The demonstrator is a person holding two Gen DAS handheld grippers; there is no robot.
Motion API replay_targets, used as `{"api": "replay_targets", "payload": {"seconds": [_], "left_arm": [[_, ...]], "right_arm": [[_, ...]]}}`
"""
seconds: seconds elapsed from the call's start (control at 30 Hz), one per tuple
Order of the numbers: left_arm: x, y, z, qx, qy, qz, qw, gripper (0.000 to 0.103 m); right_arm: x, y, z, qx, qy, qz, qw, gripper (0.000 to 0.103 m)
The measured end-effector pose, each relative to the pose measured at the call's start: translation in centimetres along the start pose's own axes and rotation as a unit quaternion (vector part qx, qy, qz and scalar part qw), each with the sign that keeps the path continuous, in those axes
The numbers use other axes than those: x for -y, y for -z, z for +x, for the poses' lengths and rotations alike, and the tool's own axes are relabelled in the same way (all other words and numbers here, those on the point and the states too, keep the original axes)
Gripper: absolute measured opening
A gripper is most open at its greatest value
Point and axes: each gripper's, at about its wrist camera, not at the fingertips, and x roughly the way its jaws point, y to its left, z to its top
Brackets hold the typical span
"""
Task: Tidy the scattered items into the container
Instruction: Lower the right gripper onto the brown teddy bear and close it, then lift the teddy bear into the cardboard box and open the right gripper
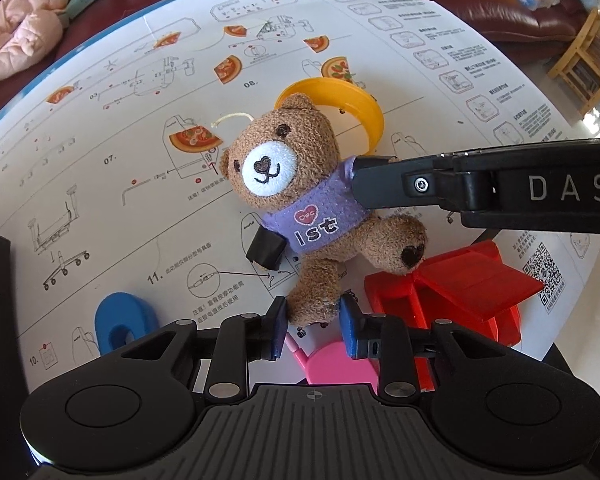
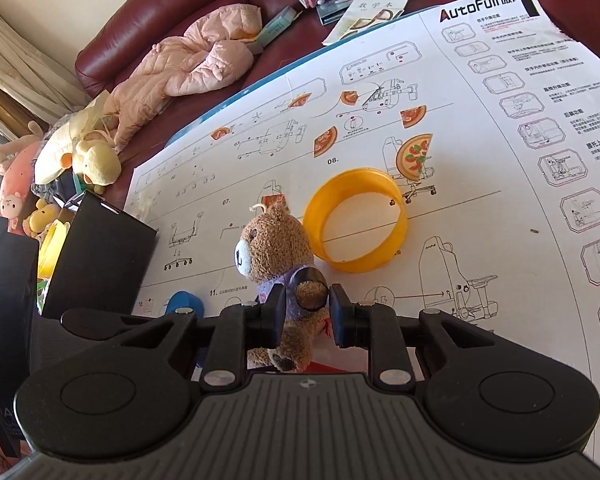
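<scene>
A brown teddy bear in a purple shirt is held above the white instruction sheet. My left gripper is shut on the bear's leg. My right gripper is shut on the bear's arm and body; it reaches in from the right in the left wrist view. A yellow ring lies behind the bear, also in the right wrist view. Several pizza-slice pieces are scattered on the sheet. A black open box stands at the left.
A blue ring, a red plastic piece and a pink piece lie near the front. A pink jacket and plush toys rest on the maroon sofa. Books and toys lie at the back.
</scene>
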Motion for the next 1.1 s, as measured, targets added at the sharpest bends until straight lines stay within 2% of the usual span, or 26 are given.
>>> {"api": "replay_targets", "payload": {"seconds": [0.07,0.1,0.13,0.17,0.3,0.37,0.47,0.5,0.53,0.57,0.87,1.1], "left_arm": [[-0.1,-0.1,0.0,0.0,0.002,-0.003,1.0,0.029],[-0.2,-0.2,0.0,0.0,0.003,-0.004,1.0,0.03],[-0.3,-0.2,0.0,0.0,0.004,-0.006,1.0,0.033],[-0.4,-0.4,-0.1,0.001,0.005,-0.01,0.9999,0.044],[-0.6,-0.8,-1.0,0.024,-0.003,-0.02,0.9995,0.064],[-0.6,-1.1,-1.2,0.034,0.0,-0.019,0.9992,0.065],[-0.2,-1.4,-0.6,0.028,-0.014,-0.004,0.9995,0.062],[-0.2,-1.4,-0.1,0.023,-0.017,0.001,0.9996,0.055],[-0.1,-1.3,0.2,0.019,-0.024,0.005,0.9995,0.043],[-0.2,-1.2,0.4,0.016,-0.025,0.005,0.9996,0.026],[-0.4,-0.9,0.5,0.022,-0.02,0.012,0.9995,0.025],[-0.4,-1.1,0.6,0.022,-0.019,0.012,0.9995,0.025]], "right_arm": [[-0.4,-0.3,0.3,0.004,0.003,-0.008,1.0,0.027],[-0.6,-0.3,0.6,0.005,0.01,-0.016,1.0,0.018],[-0.8,-0.3,0.8,0.003,0.021,-0.024,1.0,0.018],[-0.8,-0.2,1.0,0.0,0.023,-0.028,0.999,0.018],[-0.6,0.1,1.1,-0.003,0.022,-0.027,0.999,0.018],[-0.4,0.1,1.0,-0.004,0.023,-0.025,0.999,0.018],[-0.3,0.1,1.0,-0.006,0.021,-0.022,1.0,0.018],[-0.2,0.1,1.0,-0.006,0.02,-0.021,1.0,0.018],[-0.2,0.1,1.0,-0.007,0.019,-0.02,1.0,0.018],[-0.2,0.1,0.9,-0.007,0.019,-0.02,1.0,0.018],[-0.9,-0.6,1.1,0.002,0.021,-0.018,1.0,0.023],[-0.9,-0.6,1.9,0.006,0.024,-0.021,0.999,0.019]]}}
